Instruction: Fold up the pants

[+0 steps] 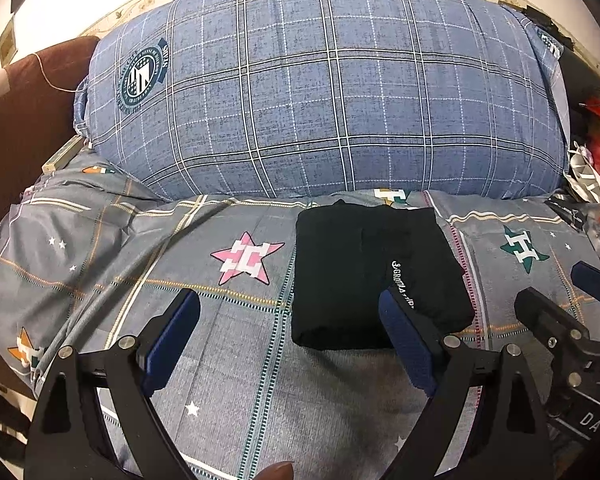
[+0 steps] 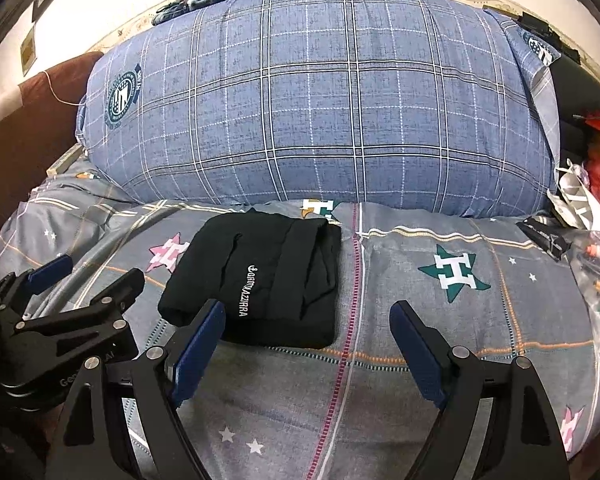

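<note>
Two claws, both wide apart and holding nothing. I keep the left claw (image 1: 290,340) and right claw (image 2: 308,340) hanging side by side just short of the black pants (image 1: 372,276), clear of the cloth, so the bundle stays undisturbed. The pants lie on the bed (image 1: 236,364) as a compact rectangle, white lettering up, near the big plaid pillow (image 1: 320,88). Folding looks finished to me, though the far edge is hard to read; its layers may be uneven.

Black pants (image 1: 364,276) folded; on bedsheet (image 1: 228,360)
</note>
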Demonstrator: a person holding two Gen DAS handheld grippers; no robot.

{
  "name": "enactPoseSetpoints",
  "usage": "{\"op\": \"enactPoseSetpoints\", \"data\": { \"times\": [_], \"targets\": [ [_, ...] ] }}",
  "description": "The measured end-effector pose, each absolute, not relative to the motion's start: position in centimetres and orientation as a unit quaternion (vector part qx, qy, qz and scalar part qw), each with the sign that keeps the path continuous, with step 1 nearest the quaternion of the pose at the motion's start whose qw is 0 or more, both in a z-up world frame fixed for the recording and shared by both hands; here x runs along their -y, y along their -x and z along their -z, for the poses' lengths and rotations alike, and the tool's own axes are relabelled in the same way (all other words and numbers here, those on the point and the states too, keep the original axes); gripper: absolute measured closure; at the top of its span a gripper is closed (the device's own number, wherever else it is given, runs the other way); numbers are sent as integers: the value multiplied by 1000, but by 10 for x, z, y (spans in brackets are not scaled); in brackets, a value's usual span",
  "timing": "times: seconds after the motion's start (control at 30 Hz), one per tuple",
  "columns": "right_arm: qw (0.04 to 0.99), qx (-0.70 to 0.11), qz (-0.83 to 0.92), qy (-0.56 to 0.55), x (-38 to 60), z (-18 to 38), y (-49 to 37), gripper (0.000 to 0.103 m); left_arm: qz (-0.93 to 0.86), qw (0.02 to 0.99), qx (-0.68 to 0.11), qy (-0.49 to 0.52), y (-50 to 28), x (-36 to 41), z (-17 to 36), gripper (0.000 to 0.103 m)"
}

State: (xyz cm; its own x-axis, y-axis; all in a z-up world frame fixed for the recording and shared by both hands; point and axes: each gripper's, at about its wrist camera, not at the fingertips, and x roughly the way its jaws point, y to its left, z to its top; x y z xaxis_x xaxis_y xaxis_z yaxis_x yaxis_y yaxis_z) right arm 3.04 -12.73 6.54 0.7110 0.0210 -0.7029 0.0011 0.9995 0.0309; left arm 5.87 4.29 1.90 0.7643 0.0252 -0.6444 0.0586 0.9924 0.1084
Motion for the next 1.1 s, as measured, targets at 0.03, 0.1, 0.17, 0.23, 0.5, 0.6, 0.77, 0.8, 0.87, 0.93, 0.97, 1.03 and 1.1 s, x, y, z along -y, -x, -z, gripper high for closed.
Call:
{"op": "enactPoseSetpoints", "data": {
  "times": [0.03, 0.1, 0.17, 0.23, 0.5, 0.6, 0.77, 0.8, 0.87, 0.93, 0.97, 1.03, 1.1],
  "targets": [
    [925, -380, -7, -16, 127, -65, -30, 18, 8, 937, -344, -61, -59, -43, -19, 11],
    [925, -379, -10, -18, 128, -66, -30, 18, 7, 936, -345, -63, -59, -43, -18, 11],
    [925, -380, -13, -20, 127, -66, -30, 18, 6, 936, -346, -64, -58, -43, -18, 11],
    [925, -380, -16, -21, 127, -65, -30, 18, 7, 935, -348, -64, -58, -43, -18, 11],
    [922, -385, -23, -23, 126, -64, -31, 18, 8, 934, -350, -66, -58, -42, -17, 11],
    [922, -386, -26, -22, 126, -63, -32, 18, 10, 934, -352, -65, -58, -43, -17, 11],
    [919, -393, -34, -25, 127, -60, -34, 18, 15, 932, -356, -65, -58, -42, -16, 11],
    [918, -395, -36, -27, 127, -60, -35, 18, 16, 932, -357, -65, -58, -42, -16, 11],
    [916, -398, -36, -29, 128, -58, -36, 18, 19, 931, -359, -64, -58, -43, -16, 11],
    [915, -401, -37, -30, 129, -56, -37, 18, 20, 930, -360, -63, -58, -43, -16, 11],
    [914, -402, -37, -31, 129, -56, -37, 18, 20, 930, -361, -62, -58, -44, -16, 11],
    [913, -404, -39, -34, 130, -55, -38, 18, 20, 930, -363, -60, -58, -44, -16, 11],
    [913, -404, -39, -34, 130, -55, -38, 18, 20, 929, -366, -56, -59, -46, -16, 11]
  ]
}}
